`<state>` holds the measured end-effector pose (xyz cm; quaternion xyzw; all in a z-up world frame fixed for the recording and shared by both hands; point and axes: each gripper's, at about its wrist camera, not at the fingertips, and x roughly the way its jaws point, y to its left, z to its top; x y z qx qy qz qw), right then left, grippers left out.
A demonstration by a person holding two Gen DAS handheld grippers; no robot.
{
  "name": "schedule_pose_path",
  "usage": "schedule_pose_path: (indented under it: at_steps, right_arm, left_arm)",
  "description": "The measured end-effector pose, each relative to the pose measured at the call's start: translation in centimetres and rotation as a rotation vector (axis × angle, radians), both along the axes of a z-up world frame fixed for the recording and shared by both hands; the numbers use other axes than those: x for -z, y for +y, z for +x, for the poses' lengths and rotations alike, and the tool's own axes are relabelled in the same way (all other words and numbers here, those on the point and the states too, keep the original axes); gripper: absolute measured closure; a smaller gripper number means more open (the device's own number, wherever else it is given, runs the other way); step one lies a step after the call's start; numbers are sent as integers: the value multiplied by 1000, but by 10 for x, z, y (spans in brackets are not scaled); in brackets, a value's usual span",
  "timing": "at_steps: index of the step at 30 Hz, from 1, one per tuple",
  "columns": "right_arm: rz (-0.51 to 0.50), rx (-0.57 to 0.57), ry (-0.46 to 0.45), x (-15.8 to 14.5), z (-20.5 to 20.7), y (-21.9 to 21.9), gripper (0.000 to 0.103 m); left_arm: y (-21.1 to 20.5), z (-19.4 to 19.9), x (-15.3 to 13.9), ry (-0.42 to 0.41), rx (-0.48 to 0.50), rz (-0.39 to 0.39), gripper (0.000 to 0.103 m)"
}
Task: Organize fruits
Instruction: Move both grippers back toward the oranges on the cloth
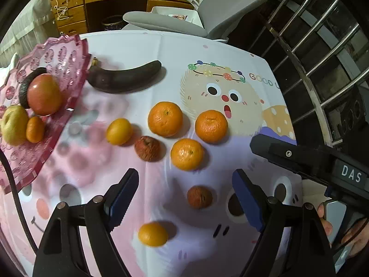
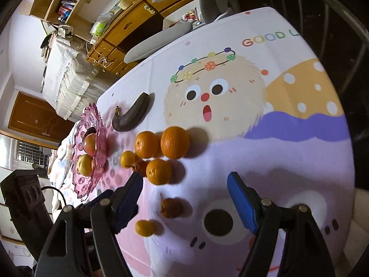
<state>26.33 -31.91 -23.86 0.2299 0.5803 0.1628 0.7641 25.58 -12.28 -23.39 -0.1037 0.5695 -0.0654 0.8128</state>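
Both tongs open, holding nothing: left gripper [image 1: 184, 196] and right gripper [image 2: 184, 196] hang above the cartoon-print tablecloth [image 1: 143, 46]; pink plastic fruit tray [image 1: 69, 53] overhangs its left edge.

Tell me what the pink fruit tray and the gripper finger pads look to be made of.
Pink fruit tray: seemingly clear tinted plastic, glossy; the cloth shows through it and its moulded flower pattern catches light. Left gripper finger pads: probably blue rubber or foam, matte, with no glare; the other pad's edge looks ridged.
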Motion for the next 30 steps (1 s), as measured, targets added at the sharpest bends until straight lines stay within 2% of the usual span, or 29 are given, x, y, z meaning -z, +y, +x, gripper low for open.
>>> schedule_pose_path:
  at_steps: [6,12,15,25,30]
  right_arm:
    - [7,-35,-3,11,15,11,37]
    - [7,-63,15,27,26,20,52]
    - [9,-71,19,32,30,24,55]
    - [39,-87,0,38,35,30,59]
    - [53,-100,-3,40,38,36,59]
  left_arm:
    - [-4,14,19,3,-18,-16,27]
    - [-8,22,34,10,-27,-46,40]
    - [-10,25,39,10,-30,-53,48]
    - [-16,32,49,8,-34,-45,63]
    - [-14,32,50,-2,-31,-50,64]
